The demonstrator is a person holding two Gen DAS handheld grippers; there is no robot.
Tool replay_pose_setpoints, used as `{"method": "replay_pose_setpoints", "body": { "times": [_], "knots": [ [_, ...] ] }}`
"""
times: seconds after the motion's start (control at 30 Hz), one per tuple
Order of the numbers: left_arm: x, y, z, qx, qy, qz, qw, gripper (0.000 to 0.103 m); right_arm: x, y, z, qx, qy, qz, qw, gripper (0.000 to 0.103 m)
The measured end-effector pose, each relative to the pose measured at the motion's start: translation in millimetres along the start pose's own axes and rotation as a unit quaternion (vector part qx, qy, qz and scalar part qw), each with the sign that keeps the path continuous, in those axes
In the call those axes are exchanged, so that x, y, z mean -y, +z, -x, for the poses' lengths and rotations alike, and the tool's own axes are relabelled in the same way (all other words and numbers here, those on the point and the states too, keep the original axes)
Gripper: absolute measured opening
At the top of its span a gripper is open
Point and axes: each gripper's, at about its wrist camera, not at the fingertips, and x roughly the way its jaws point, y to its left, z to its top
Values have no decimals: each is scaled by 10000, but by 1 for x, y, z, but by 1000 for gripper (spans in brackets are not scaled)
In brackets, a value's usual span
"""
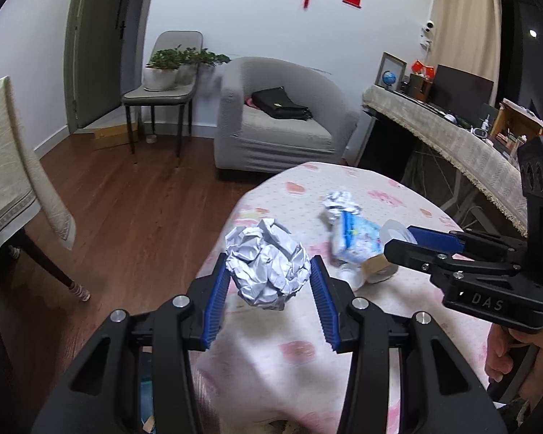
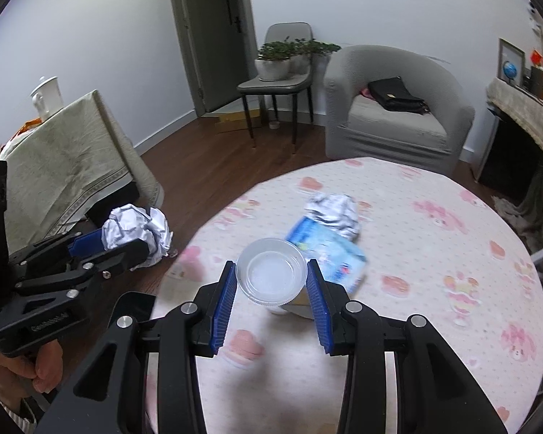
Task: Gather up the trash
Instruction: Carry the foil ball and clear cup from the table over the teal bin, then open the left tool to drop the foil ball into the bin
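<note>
My left gripper (image 1: 270, 277) is shut on a crumpled ball of white paper (image 1: 266, 264) and holds it above the left edge of the round table (image 1: 289, 354); the ball also shows in the right wrist view (image 2: 137, 233). My right gripper (image 2: 270, 282) is shut on a clear plastic cup (image 2: 270, 271), held over the table; the gripper also shows in the left wrist view (image 1: 402, 240). On the table lie a second crumpled paper ball (image 2: 335, 209), a blue-and-white wrapper (image 2: 329, 253) and a brown roll of tape (image 1: 378, 267).
The table has a pink-patterned cloth (image 2: 434, 253). Behind it stand a grey armchair (image 2: 394, 108) with a black bag, a chair with potted plants (image 2: 278, 68), a cloth-covered table (image 2: 65, 152) at the left and a desk (image 1: 452, 133) at the right. The floor is dark wood.
</note>
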Motion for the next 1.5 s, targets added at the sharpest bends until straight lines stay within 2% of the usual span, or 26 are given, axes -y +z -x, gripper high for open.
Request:
{"method": "replay_pose_setpoints", "body": {
  "times": [0.4, 0.77, 0.83, 0.9, 0.97, 1.07, 1.27, 1.5],
  "knots": [
    [-47, -13, 22, -72, 390, 149, 9991, 47, -52, 9, -13, -17, 340, 280, 9990, 40],
    [-93, -39, 34, -323, 763, 285, 9962, 48, -94, 11, -30, -134, 604, 497, 9968, 40],
    [-103, -45, 33, -470, 890, 360, 9943, 47, -102, 12, -32, -132, 666, 518, 9964, 40],
    [-110, -49, 36, -452, 873, 419, 9943, 47, -113, 12, -34, -139, 748, 565, 9955, 40],
    [-120, -55, 36, -603, 1005, 491, 9919, 47, -122, 12, -37, -156, 822, 604, 9947, 40],
    [-129, -62, 41, -599, 950, 553, 9921, 47, -137, 11, -42, -218, 935, 677, 9931, 40],
    [-156, -100, 25, -1094, 1203, 645, 9846, 47, -166, 3, -61, -462, 1074, 828, 9897, 40],
    [-181, -136, 3, -1628, 1144, 939, 9755, 48, -194, -7, -88, -740, 1119, 938, 9865, 40]
  ]
}}
